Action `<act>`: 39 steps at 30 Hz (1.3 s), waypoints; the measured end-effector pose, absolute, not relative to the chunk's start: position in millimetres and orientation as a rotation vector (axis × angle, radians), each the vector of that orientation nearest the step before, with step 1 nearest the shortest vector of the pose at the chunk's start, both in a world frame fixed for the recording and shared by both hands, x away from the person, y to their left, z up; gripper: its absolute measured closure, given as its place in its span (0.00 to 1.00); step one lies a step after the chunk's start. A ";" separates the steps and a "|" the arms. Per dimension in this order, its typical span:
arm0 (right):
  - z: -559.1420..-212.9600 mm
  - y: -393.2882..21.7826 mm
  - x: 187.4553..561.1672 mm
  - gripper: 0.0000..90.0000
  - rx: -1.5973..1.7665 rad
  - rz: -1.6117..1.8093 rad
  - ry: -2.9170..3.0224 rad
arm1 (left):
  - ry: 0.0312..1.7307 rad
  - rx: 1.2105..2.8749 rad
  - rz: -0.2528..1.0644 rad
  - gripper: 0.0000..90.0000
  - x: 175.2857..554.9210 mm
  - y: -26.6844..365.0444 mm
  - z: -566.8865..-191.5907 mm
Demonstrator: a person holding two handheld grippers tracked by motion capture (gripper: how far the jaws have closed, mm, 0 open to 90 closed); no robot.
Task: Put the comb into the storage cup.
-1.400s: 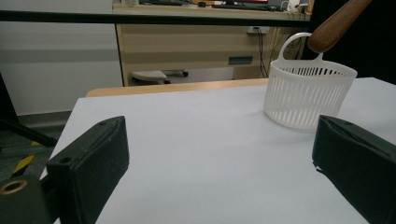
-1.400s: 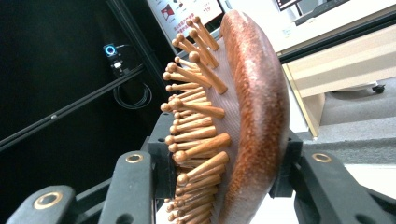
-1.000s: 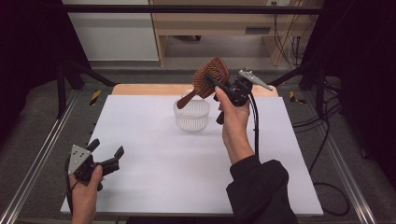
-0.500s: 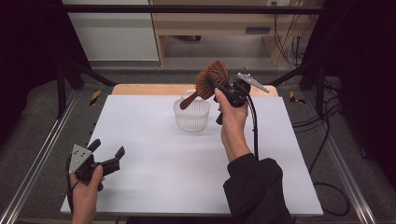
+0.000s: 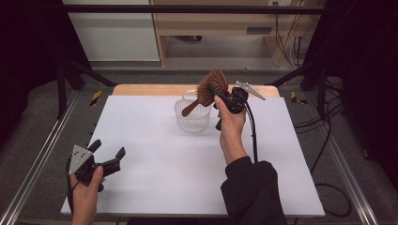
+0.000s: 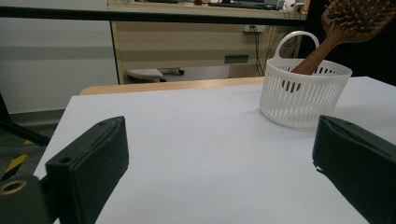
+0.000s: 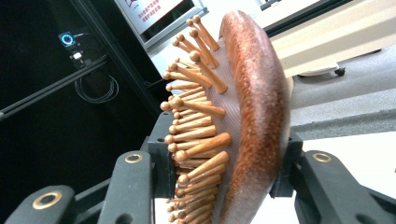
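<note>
Hairbrush sits clamped by its head in the right tongs, handle tip already inside the basket below; release remains. Left tongs gape empty.

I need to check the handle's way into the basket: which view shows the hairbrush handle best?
Left gripper view: the hairbrush handle slants down inside the basket. High view shows it small from above; right gripper view shows the head between jaws.

No text, brand or number can be read anywhere. In the right gripper view a white sign with red characters stands in the background at the top, cut off and too blurred to make out. Yellow-and-black hazard stripes mark the floor beside the tabletop, bearing no lettering.
</note>
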State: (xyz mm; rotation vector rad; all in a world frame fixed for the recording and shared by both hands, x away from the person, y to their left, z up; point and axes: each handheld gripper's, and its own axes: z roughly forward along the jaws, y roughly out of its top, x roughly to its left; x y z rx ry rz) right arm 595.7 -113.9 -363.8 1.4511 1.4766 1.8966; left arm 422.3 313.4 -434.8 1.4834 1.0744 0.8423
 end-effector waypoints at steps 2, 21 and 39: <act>-365.8 -113.2 596.1 0.61 1.456 1.900 1.476 | 1.074 1.483 0.843 0.04 422.2 313.3 -434.7; -383.9 -107.3 599.4 0.60 1.473 1.908 1.508 | 1.067 1.492 0.828 0.04 422.9 312.1 -435.2; -394.5 -106.0 601.4 0.60 1.511 1.908 1.511 | 1.067 1.492 0.827 0.04 422.9 312.4 -435.2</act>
